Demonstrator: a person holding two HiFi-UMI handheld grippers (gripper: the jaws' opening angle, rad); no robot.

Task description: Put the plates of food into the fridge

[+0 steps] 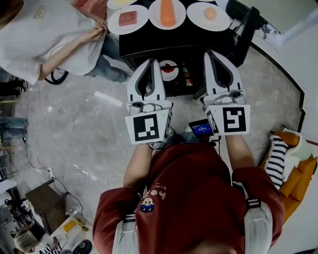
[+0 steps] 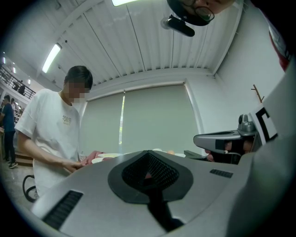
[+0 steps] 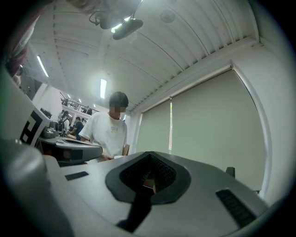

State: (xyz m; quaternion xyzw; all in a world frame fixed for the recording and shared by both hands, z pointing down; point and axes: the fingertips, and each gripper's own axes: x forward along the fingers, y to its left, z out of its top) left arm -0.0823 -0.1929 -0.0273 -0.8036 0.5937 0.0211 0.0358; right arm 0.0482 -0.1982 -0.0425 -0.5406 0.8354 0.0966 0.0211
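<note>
Trouble would most likely come from the shallow rims. Three white plates sit in a row on the black table (image 1: pixel 149 42), and a pinch on a thin rim could tip a plate and slide its food off. The left plate (image 1: pixel 128 19) carries a pink slab of meat, the middle plate (image 1: pixel 167 12) a long orange piece, and the right plate (image 1: pixel 209 15) a small round pale-orange item — all loose and uncovered. A bystander's hand (image 1: pixel 97 31) hovers just beside the left plate, so a reach there risks a bump.

The left gripper (image 1: pixel 150 62) and right gripper (image 1: pixel 212 53) are held side by side, short of the plates. The fingers (image 2: pixel 92 199) of both are pressed fully together with nothing between them — they must open before any grasp. No fridge shows in any view.
</note>
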